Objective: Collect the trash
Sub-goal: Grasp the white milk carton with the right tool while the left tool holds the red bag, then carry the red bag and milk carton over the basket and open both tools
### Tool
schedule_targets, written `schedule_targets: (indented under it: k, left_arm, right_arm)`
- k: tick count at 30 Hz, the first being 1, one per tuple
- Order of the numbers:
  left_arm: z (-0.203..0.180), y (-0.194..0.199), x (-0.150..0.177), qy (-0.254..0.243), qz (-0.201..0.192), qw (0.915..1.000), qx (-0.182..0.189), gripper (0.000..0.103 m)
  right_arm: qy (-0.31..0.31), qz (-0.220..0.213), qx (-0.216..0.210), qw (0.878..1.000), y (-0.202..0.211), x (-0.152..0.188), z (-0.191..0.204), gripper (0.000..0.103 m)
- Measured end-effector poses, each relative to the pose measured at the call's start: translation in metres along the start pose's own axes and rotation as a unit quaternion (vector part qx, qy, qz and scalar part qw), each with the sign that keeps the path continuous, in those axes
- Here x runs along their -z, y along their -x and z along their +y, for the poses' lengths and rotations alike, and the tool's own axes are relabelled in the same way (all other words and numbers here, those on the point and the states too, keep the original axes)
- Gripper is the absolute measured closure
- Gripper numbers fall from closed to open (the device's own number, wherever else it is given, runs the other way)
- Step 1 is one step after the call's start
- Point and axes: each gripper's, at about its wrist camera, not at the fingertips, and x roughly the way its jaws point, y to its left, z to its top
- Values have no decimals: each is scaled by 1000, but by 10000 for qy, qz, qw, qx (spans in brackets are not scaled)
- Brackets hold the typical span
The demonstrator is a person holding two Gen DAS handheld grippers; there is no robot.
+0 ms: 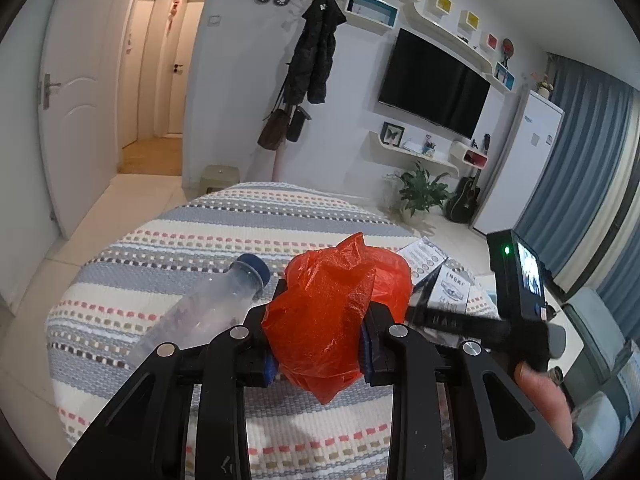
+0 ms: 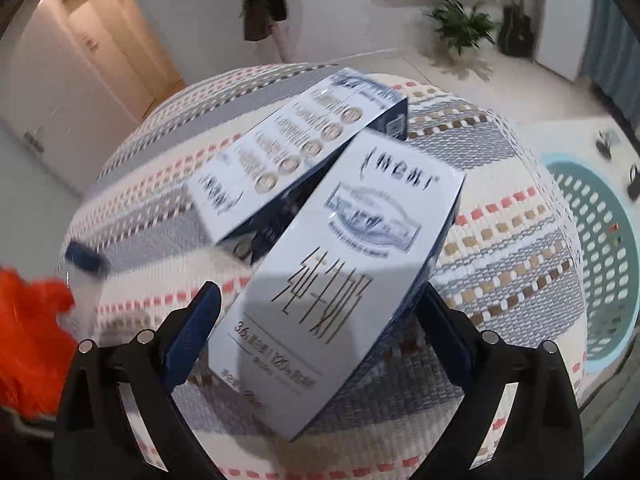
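My left gripper is shut on a crumpled red plastic bag above the striped woven table cover. A clear plastic bottle with a blue cap lies just left of it. My right gripper is open, its blue pads on either side of a white milk carton that lies on the cover. I cannot tell if the pads touch it. A second carton lies behind it. The red bag and the bottle cap show at the left edge.
A teal perforated basket stands on the floor to the right of the table. The right gripper's body sits close to the right of the left gripper. A potted plant, guitar and coat stand are by the far wall.
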Motion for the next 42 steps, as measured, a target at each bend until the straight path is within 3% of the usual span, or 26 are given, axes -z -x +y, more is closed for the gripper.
schedule_targets:
  k: [5,10,18,25,34,37,42]
  left_arm:
    - [-1,-2,2,20,18,10000,85,75]
    - [-13,-10,10,-86,114,9995,270,75]
    - [-33,-25,23,-168,325,9984,437,75]
    - [-37,-32,27,-174,422,9984,328,75]
    - [-41,-40,28,-124,530,9982,240,75]
    - [-44,-43,28,-151,564,9981,213,75]
    - [-50,-45,28,-182,576,9980,172,75]
  right_arm:
    - [590,-55,-256,9979,17,23,0,32]
    - [953,-259,-268,9947,42,52,-15,37]
    - [1352,-373,-440,9891,67,81,-25,37]
    - [1583,-323,-499,9856,74,92,-30,37]
    - [1271,31,-796,9887,58,84,-40,36]
    - [1113,158,-845,9901,54,81,-40,29]
    - [1088,208,-686,9915,48,79,-36,28]
